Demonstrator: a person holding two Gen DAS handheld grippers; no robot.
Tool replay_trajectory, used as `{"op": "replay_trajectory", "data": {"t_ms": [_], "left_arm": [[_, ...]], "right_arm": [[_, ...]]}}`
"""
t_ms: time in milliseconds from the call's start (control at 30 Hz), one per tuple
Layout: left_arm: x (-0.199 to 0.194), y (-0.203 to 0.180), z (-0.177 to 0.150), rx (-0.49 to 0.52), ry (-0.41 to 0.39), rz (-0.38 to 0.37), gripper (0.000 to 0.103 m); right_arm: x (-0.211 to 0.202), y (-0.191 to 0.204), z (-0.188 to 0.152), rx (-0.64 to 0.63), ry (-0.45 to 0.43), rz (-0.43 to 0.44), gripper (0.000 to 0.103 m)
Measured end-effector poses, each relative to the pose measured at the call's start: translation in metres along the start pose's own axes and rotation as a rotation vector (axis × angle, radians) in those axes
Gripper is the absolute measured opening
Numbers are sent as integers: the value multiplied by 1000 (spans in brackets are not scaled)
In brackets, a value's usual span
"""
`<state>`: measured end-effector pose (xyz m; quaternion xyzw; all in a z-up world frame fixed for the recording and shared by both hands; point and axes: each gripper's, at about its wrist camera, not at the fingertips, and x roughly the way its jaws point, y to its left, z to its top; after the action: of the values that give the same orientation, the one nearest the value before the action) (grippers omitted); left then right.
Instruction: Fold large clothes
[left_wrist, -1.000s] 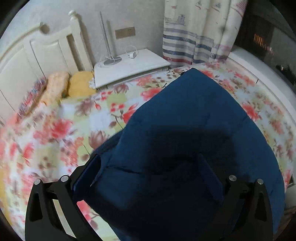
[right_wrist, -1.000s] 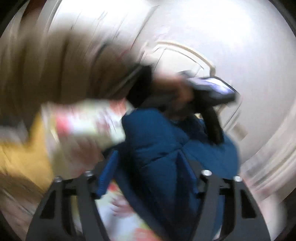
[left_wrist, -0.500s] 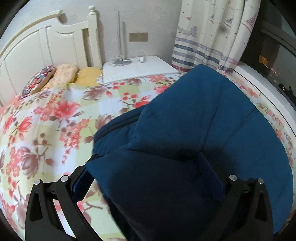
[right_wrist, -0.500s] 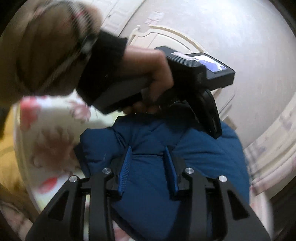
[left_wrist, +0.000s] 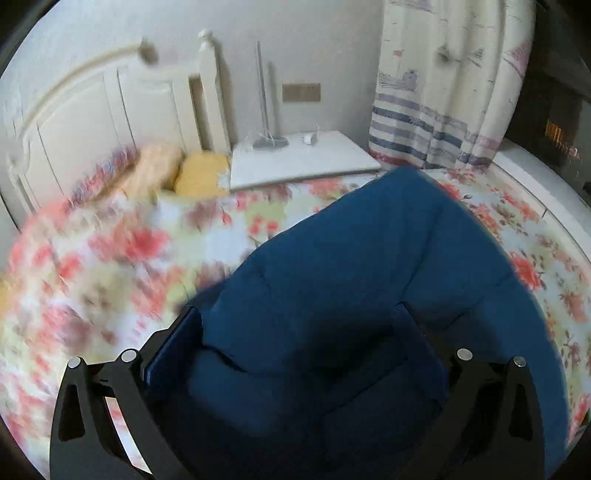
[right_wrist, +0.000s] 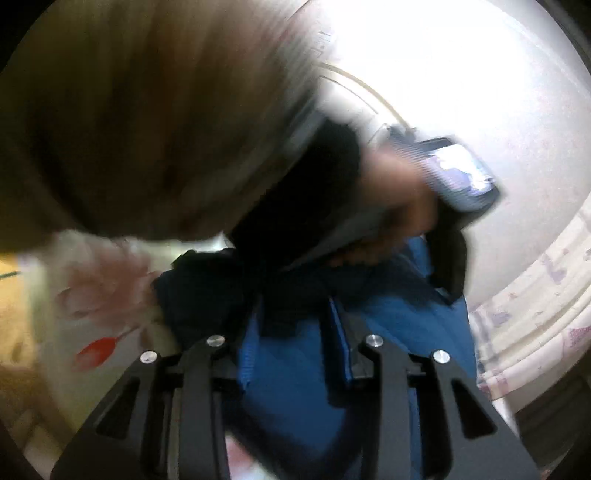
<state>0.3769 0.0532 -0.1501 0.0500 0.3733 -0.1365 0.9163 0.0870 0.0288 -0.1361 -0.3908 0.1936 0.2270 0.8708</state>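
A large dark blue padded garment (left_wrist: 369, 266) lies on the floral bedspread (left_wrist: 110, 258), reaching toward the far right of the bed. My left gripper (left_wrist: 299, 325) stands wide open over the garment's near part, its fingers (left_wrist: 173, 339) either side of a thick fold. My right gripper (right_wrist: 291, 325) has its jaws drawn in on a bunch of the same blue garment (right_wrist: 399, 321). The right wrist view is blurred; the person's arm (right_wrist: 147, 122) and the other hand-held gripper body (right_wrist: 458, 177) fill its upper part.
A white headboard (left_wrist: 92, 122) and pillows (left_wrist: 199, 173) are at the far left. A white bedside table (left_wrist: 303, 158) with a lamp base stands behind the bed. A striped curtain (left_wrist: 443, 92) hangs at the far right by a dark window.
The left view has swung and shifted over the bed, with the garment still between the wide open fingers. The right gripper closed in on the blue fabric and keeps hold as it moves.
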Motion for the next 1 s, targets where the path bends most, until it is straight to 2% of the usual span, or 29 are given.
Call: {"op": "replay_trajectory", "data": {"t_ms": [67, 133, 200, 267, 300, 333, 367, 467, 567, 633, 667, 700, 733, 800, 900, 967, 1000], "left_arm": [[-3, 20, -10, -97, -28, 14, 99], [-3, 32, -20, -153, -42, 6, 99], [-1, 42, -27, -204, -51, -9, 99], [2, 47, -29, -231, -43, -29, 99], [4, 48, -28, -238, -38, -30, 99], [5, 47, -28, -239, -36, -23, 99], [4, 46, -28, -234, -37, -11, 99], [3, 44, -29, -227, -40, 17, 99], [3, 46, -31, -239, -40, 30, 99], [4, 47, -31, -242, -40, 35, 99], [5, 47, -31, -242, -39, 41, 99], [6, 48, -31, -249, -37, 55, 99], [6, 50, -31, -259, -38, 54, 99], [12, 55, -31, -275, -12, 49, 99], [14, 59, -34, -300, -3, 13, 99], [14, 61, -35, -312, -5, 5, 99], [14, 62, -35, -316, -5, 2, 99]], "right_arm": [[-26, -37, -10, 109, -30, 152, 72], [-40, -80, -23, 228, -73, 220, 76], [-41, -132, -36, 371, -87, 192, 76], [-28, -195, -53, 545, -103, 158, 72], [-13, -225, -61, 629, -92, 149, 61], [1, -244, -66, 680, -65, 135, 44], [21, -265, -69, 729, -26, 127, 38], [84, -308, -70, 796, 54, 179, 38], [140, -315, -45, 739, 109, 202, 38], [170, -305, -31, 697, 123, 229, 38], [195, -300, -31, 667, 171, 231, 43], [230, -284, -31, 608, 315, 263, 43], [243, -278, -28, 577, 367, 280, 46], [255, -277, -23, 551, 399, 276, 47], [250, -276, -16, 474, 399, 265, 46], [236, -299, -17, 564, 340, 283, 47], [225, -317, -23, 659, 280, 291, 46]]}}
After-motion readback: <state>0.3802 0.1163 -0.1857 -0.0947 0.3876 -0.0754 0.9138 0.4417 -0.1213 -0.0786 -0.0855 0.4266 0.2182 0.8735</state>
